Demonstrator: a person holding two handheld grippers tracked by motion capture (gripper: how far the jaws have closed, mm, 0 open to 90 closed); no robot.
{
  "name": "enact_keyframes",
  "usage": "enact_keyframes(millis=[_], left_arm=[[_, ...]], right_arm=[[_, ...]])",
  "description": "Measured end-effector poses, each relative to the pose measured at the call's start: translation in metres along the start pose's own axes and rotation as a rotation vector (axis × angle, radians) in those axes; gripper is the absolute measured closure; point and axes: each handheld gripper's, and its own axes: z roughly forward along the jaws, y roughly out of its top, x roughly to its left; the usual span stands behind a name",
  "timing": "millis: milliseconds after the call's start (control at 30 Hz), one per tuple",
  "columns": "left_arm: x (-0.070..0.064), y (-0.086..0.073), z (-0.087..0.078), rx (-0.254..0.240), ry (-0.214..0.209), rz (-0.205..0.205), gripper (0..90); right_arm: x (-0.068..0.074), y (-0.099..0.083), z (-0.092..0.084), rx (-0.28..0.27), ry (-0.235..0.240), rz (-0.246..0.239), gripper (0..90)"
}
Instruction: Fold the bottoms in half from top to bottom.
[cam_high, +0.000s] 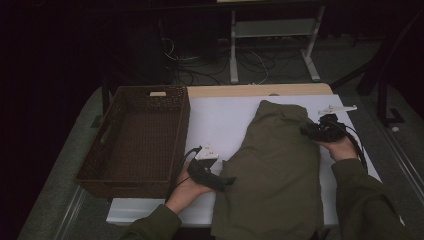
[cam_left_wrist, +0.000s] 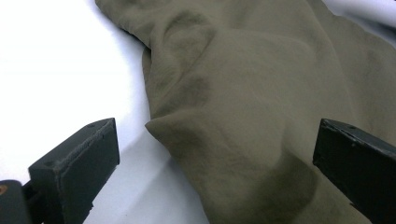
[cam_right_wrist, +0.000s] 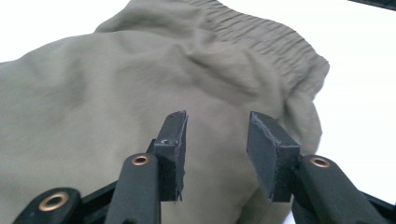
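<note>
An olive-green garment (cam_high: 275, 170) lies spread on the white table (cam_high: 220, 120), its lower part hanging over the front edge. Its gathered elastic waistband (cam_right_wrist: 261, 32) is at the far end. My left gripper (cam_high: 227, 181) rests at the garment's left edge, jaws wide apart. A raised fold of the cloth (cam_left_wrist: 233, 130) lies between them without touching the pads. My right gripper (cam_high: 306, 131) is at the garment's upper right edge, near the waistband. Its jaws (cam_right_wrist: 219, 140) stand partly apart over the cloth (cam_right_wrist: 116, 93), gripping nothing.
A dark brown wicker basket (cam_high: 182, 125) with nothing in it stands on the left of the table, close to my left hand. A small white part (cam_high: 337, 108) lies at the table's far right corner. Behind the table are a metal frame (cam_high: 272, 30) and cables on the floor.
</note>
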Motion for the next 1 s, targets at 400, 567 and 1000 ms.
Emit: enact_keyframes(millis=[400,567,1000], left_arm=[[0.000,0.000,0.000,-0.001,0.002,0.000,0.0],[0.000,0.000,0.001,0.000,0.002,-0.001,0.0],[-0.001,0.000,0.000,0.007,0.003,0.002,0.0]], right_arm=[[-0.036,0.003,0.018,0.002,-0.028,0.087,61.0],[-0.040,0.004,0.033,0.033,-0.007,0.098,69.2],[-0.043,0.025,0.028,0.094,-0.088,0.047,89.4]])
